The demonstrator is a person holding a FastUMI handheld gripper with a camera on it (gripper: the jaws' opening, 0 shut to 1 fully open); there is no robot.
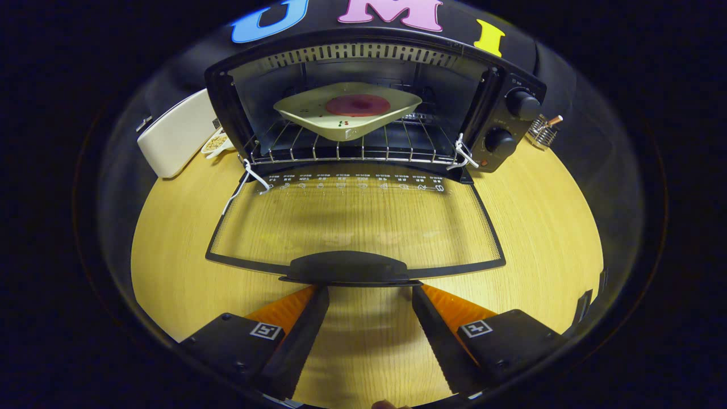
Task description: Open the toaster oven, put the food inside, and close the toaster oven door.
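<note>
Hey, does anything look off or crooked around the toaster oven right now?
Slightly. The plate of food sits turned cornerwise on the wire rack, one corner poking toward the open door. Nothing looks spilled or damaged. The claw is open, just short of the door handle.

We count one toaster oven (363, 113), one plate (346, 116) of food, two knobs (522, 105), one white box (176, 133), one gripper (369, 295) with two spread fingers.

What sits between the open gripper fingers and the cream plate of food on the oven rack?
In the gripper view, the gripper is open just behind the door's black handle; the lowered glass door spans the stretch to the cream plate.
</note>
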